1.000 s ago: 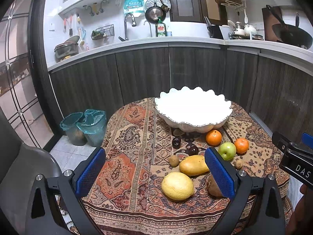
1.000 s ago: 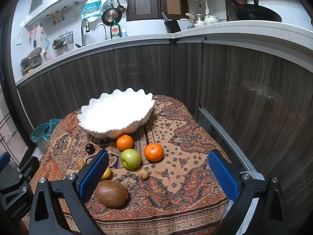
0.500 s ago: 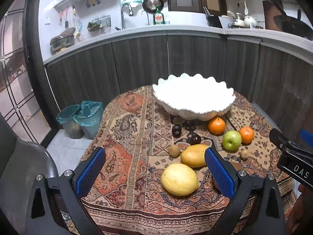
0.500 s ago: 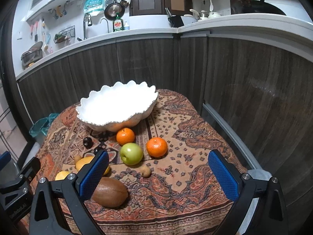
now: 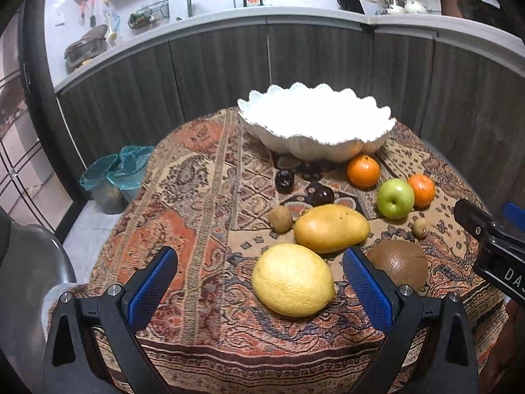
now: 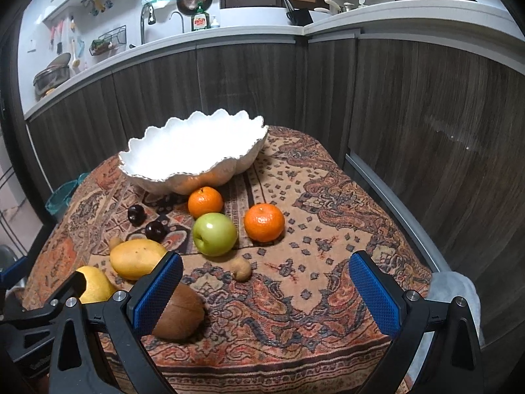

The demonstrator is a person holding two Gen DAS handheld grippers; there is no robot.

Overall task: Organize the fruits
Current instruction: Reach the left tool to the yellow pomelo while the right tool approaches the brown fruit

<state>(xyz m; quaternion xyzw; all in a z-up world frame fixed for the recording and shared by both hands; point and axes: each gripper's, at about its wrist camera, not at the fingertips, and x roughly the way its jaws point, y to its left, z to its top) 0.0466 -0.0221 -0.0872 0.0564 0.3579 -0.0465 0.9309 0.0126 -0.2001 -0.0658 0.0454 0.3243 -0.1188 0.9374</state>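
An empty white scalloped bowl (image 5: 377,131) (image 6: 147,167) stands at the far side of the table. In front of it lie two oranges (image 5: 363,171) (image 6: 264,222), a green apple (image 5: 395,198) (image 6: 214,234), a mango (image 5: 331,228) (image 6: 136,258), a large yellow citrus (image 5: 293,279), a brown coconut-like fruit (image 5: 398,264) (image 6: 178,315), two dark plums (image 5: 284,181) and small brown fruits (image 6: 241,269). My left gripper (image 5: 259,292) is open, just short of the yellow citrus. My right gripper (image 6: 265,292) is open above the cloth, with the brown fruit at its left finger.
A patterned cloth (image 6: 328,236) covers the round table. Dark cabinets (image 5: 213,65) curve behind it. Two bins with teal liners (image 5: 115,177) stand on the floor to the left. A grey chair (image 5: 29,262) is at the near left.
Both grippers have moved forward and down toward the fruit; the fruit looms larger. Both stay open. Nothing on the table has moved.
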